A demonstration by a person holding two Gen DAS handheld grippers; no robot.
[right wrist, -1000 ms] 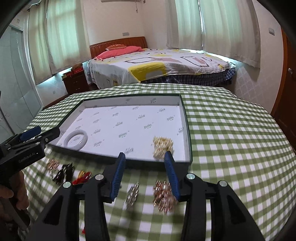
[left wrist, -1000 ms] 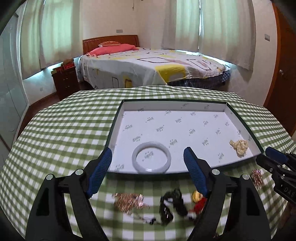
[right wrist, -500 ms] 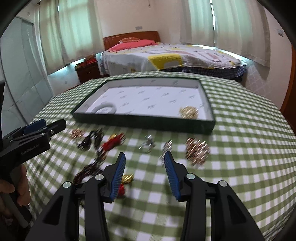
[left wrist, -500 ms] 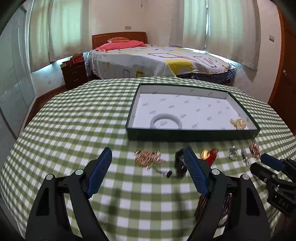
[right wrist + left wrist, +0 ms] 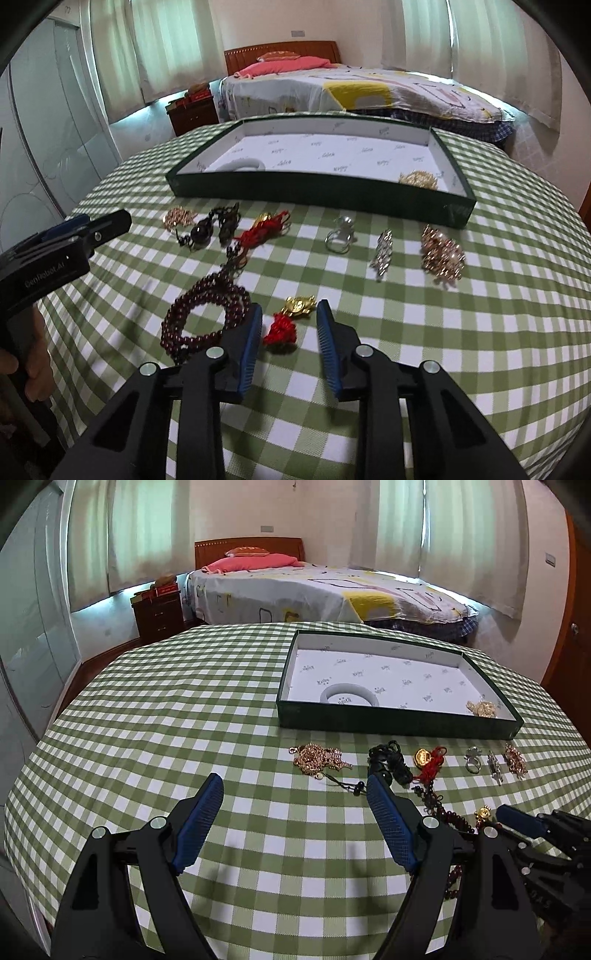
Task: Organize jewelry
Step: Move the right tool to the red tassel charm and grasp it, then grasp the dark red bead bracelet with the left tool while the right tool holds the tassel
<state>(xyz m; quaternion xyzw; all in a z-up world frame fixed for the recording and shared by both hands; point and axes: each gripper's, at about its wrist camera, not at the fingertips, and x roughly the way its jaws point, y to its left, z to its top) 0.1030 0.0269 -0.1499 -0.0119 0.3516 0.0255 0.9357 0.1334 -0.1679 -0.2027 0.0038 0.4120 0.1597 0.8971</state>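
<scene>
A bedroom worktop (image 5: pixel 461 332) under green check cloth carries a dark green tray (image 5: pixel 314 190) at the far side, a row of jewelry lying loose just near of it. The right tool (image 5: pixel 289 321), its jaws just narrowed but clear, straddles a gold charm with a red tassel (image 5: pixel 286 319) beside dark red beads (image 5: pixel 195 314). The left tool (image 5: pixel 295 801) gapes wide over bare cloth, empty.
</scene>
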